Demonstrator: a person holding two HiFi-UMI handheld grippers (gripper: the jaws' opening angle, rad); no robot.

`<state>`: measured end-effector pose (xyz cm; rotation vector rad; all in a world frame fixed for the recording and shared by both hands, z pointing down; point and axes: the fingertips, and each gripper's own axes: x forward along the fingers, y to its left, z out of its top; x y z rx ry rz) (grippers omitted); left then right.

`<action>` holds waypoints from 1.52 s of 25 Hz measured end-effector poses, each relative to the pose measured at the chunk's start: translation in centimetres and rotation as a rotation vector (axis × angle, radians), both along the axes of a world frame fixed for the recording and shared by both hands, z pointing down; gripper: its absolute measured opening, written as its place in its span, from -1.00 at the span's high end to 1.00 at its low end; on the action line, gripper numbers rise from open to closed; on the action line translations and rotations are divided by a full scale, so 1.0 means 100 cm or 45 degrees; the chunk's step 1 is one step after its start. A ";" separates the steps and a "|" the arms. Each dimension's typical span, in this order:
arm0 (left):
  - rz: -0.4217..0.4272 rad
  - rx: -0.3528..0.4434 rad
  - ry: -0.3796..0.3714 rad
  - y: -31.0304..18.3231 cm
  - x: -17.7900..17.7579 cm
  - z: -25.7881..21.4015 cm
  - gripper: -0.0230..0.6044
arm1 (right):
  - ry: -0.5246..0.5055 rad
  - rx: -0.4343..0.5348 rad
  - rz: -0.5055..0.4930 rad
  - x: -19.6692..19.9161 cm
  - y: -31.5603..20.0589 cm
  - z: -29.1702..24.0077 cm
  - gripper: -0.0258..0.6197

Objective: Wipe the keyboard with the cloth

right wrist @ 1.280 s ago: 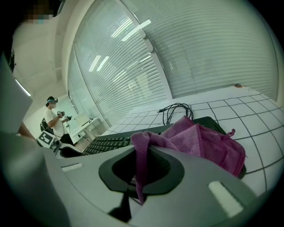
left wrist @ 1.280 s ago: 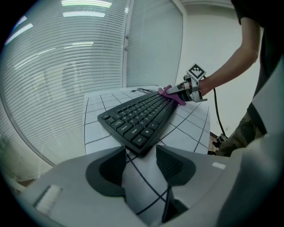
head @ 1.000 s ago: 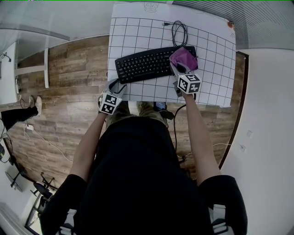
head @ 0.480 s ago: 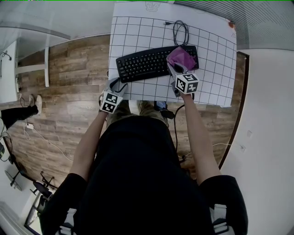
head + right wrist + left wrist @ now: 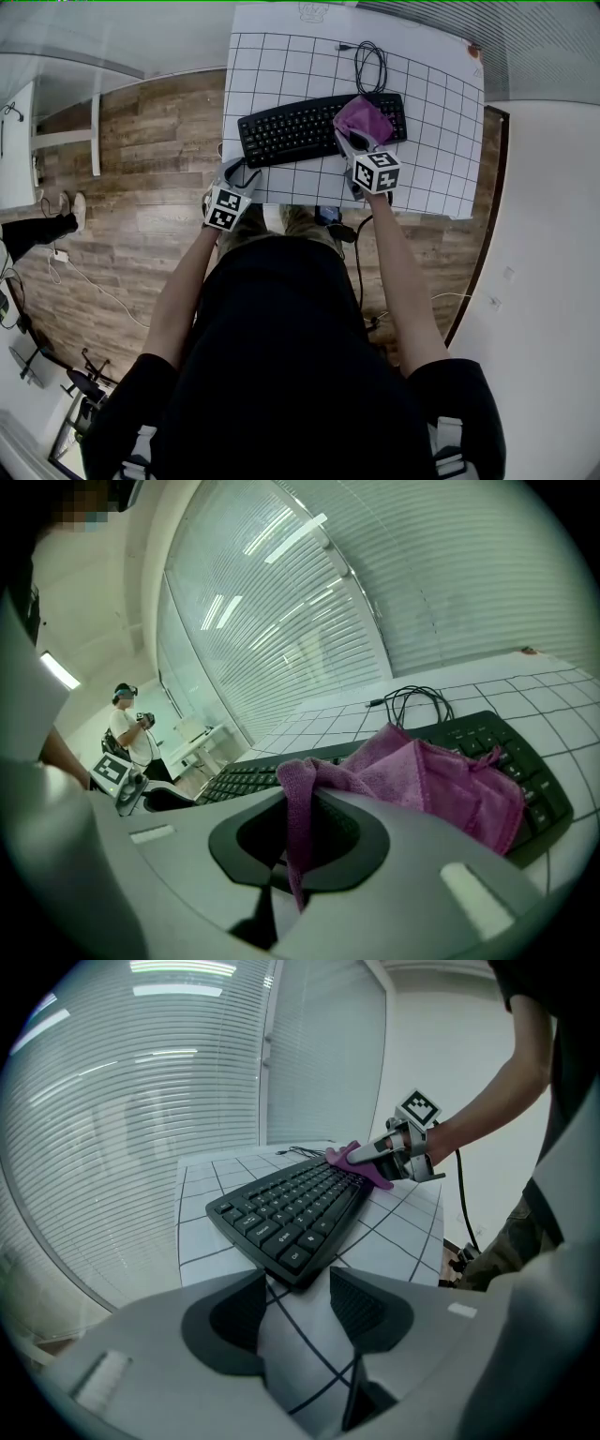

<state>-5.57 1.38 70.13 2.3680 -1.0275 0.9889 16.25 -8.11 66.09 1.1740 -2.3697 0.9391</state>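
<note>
Change: your right gripper, jaws clamped on a fold of the purple microfibre cloth, has dragged it slightly left across the right end of the black computer keyboard | left gripper: jaws apart, empty, just short of the keyboard's near-left corner | meaning: wipe under way, most keys leftward likely still unwiped

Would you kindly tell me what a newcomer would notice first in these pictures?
A purple cloth, pinched in the right gripper, drapes over the right end of a black keyboard on a gridded table. The left gripper sits open and empty by the keyboard's near-left corner.
</note>
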 end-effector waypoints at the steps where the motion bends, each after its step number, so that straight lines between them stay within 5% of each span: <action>1: 0.000 0.000 0.001 0.000 0.000 0.000 0.30 | -0.005 -0.001 -0.002 -0.002 0.001 0.000 0.79; 38: -0.001 0.003 -0.001 0.001 0.001 0.000 0.30 | -0.049 -0.070 -0.114 -0.051 0.017 0.002 0.79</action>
